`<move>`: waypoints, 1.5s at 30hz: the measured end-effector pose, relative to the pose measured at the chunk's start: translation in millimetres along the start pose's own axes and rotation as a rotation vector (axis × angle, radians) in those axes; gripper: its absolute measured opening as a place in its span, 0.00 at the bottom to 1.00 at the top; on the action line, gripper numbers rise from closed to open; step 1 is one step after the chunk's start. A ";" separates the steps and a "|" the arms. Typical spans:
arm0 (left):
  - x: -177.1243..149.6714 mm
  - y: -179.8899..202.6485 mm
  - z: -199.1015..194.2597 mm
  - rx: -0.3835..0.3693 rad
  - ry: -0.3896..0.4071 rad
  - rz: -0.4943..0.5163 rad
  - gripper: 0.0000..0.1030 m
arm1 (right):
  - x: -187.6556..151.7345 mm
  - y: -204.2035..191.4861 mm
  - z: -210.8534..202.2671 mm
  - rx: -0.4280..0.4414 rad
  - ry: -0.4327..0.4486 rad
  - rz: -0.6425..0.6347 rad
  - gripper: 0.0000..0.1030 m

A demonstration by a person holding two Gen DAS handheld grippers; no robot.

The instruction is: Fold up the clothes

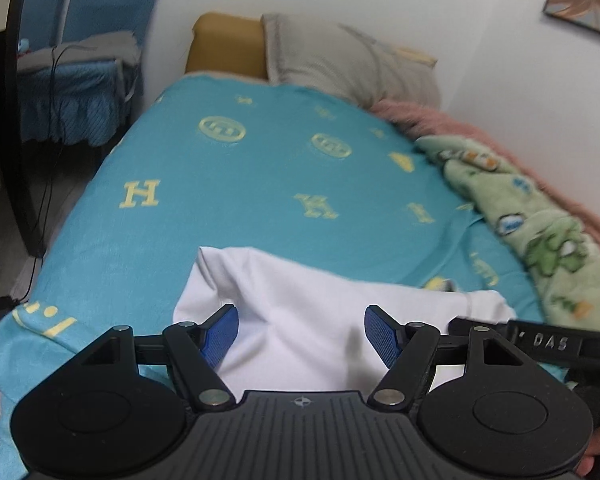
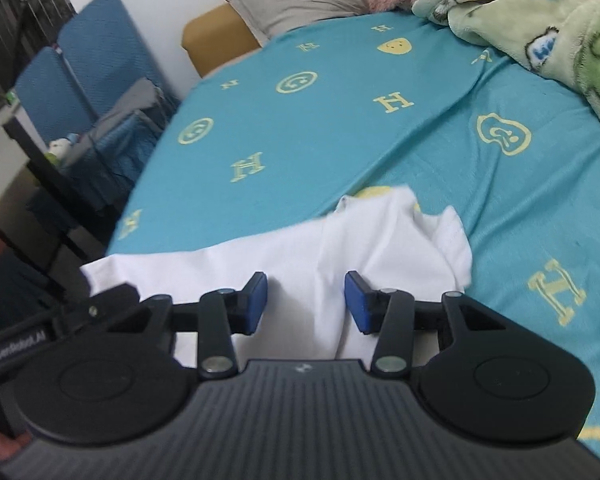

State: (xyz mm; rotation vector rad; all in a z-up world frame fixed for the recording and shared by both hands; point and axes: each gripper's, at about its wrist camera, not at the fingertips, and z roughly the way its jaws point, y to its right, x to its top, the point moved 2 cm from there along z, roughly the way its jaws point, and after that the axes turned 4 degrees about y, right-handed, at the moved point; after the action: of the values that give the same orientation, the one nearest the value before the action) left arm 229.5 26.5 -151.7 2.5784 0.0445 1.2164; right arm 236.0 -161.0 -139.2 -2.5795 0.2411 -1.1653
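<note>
A white garment (image 1: 300,300) lies crumpled on the teal bed sheet (image 1: 240,184) near the bed's front edge. My left gripper (image 1: 301,334) is open just above the garment, its blue pads apart with cloth showing between them, not gripped. In the right wrist view the same white garment (image 2: 380,240) lies bunched, with a sleeve or hem at its right end. My right gripper (image 2: 306,302) is open over it, empty. The right gripper's body shows at the right edge of the left wrist view (image 1: 548,340).
A green cartoon blanket (image 1: 540,216) and a pink fluffy blanket (image 1: 440,120) lie along the wall side. A grey pillow (image 1: 340,56) rests at the head of the bed. A blue chair (image 2: 92,64) and a dark desk stand to the left of the bed.
</note>
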 end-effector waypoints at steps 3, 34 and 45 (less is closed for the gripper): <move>-1.2 -3.2 14.5 0.020 -0.019 0.010 0.69 | -1.7 1.9 12.5 -0.020 0.000 -0.020 0.43; -71.1 49.3 -70.1 0.052 -0.062 0.185 0.69 | -51.7 -1.2 -101.0 0.026 -0.026 0.161 0.45; -66.1 40.9 -68.7 0.033 -0.079 0.104 0.69 | -82.9 44.5 -102.5 0.170 -0.130 0.679 0.81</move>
State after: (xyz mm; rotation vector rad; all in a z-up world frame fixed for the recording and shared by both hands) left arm 130.9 -5.6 -148.8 2.6845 -0.0882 1.1566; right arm 103.0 -200.9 -148.3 -2.1362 0.8625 -0.7239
